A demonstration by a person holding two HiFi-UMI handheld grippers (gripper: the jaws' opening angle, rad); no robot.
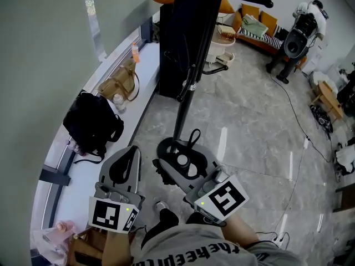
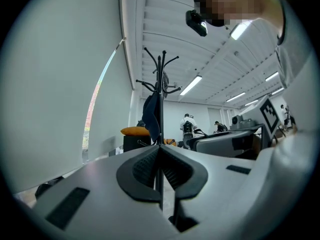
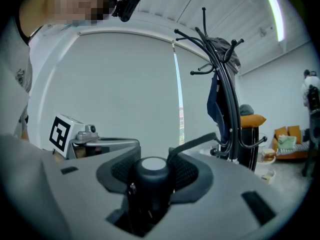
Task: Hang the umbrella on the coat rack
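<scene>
Your left tongs (image 2: pixel 160 168) are pressed together on nothing, their ribbed black pads meeting in a thin seam. Your right tongs (image 1: pixel 181 162) are clamped on the umbrella (image 3: pixel 151 181) by its handle, a smooth black cylinder with a pale round cap. A flat dark strap (image 3: pixel 194 142) arcs out from it, and the rest of the umbrella hangs below, out of sight. So the pick-up looks done and the hanging is not: the strap has yet to go over a hook. The coat rack (image 3: pixel 230 116) stands near ahead, slim black metal with curved, knob-tipped hooks (image 3: pixel 204 20) and a dark blue garment (image 3: pixel 216 106) draped on it.
</scene>
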